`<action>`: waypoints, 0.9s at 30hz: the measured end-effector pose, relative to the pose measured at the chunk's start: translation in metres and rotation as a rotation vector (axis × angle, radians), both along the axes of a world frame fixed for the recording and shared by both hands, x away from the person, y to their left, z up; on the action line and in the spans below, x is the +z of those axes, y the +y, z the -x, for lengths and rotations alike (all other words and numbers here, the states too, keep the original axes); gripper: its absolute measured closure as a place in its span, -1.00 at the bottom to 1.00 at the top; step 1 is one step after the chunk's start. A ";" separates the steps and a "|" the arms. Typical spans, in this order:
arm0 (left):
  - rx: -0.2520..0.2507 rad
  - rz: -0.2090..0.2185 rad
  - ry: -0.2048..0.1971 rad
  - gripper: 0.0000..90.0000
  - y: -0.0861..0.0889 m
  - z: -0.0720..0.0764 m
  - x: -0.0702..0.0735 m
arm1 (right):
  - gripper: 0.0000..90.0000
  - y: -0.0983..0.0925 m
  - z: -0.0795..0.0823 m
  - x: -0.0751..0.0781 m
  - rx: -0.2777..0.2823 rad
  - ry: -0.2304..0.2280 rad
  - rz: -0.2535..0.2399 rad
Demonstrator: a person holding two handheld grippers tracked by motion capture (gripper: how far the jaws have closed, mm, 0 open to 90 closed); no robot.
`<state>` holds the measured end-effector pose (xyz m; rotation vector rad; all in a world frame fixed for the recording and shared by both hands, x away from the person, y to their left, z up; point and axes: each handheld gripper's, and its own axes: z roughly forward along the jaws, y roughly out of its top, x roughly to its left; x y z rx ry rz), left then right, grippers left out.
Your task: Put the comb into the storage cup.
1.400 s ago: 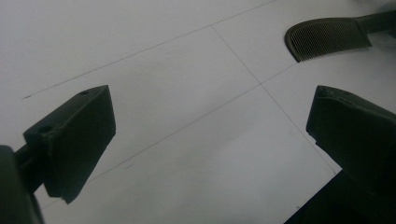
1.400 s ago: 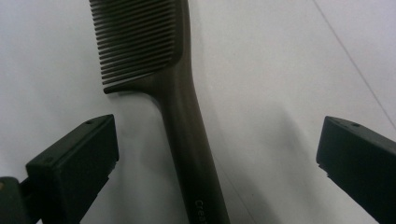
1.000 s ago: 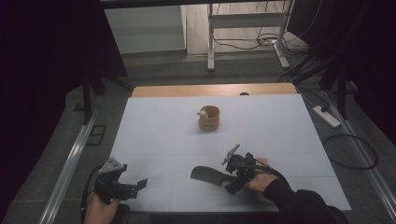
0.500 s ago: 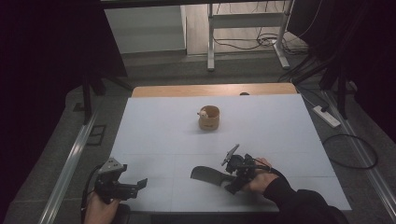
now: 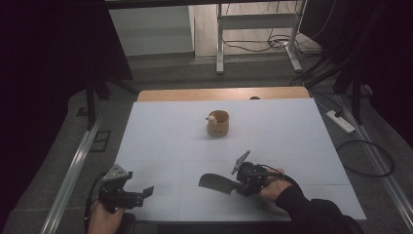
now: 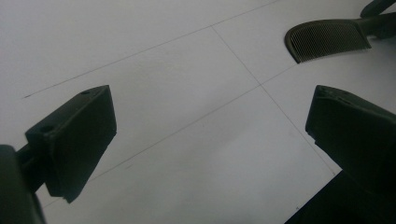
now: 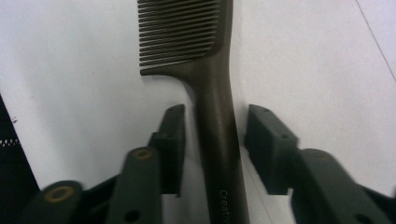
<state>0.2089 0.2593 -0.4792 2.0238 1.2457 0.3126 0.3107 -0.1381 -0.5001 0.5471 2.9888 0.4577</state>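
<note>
Closing right claw (image 7: 212, 140) astride comb (image 7: 205, 60)

dark brown comb (image 7: 212, 93), white table (image 5: 292, 131), tan cup (image 5: 217, 123).

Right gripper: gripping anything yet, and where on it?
Not yet. The right gripper straddles the dark plastic comb at its handle, jaws just closing, small gaps either side. Left gripper open, empty.

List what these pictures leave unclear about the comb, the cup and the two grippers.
- Comb: in the right gripper view its handle end is cut off by the bottom edge and its printed word is partly cut.
- Right gripper: jaws have just been closing around the handle; small gaps show, so contact is unsettled.
- Wooden cup: high view, the pale contents are too small to identify.
- Left gripper: open over the white table.
</note>
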 end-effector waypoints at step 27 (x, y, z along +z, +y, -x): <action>0.007 0.013 -0.021 -0.98 0.002 0.002 0.002 | 0.63 -0.006 0.000 0.001 0.020 0.019 -0.066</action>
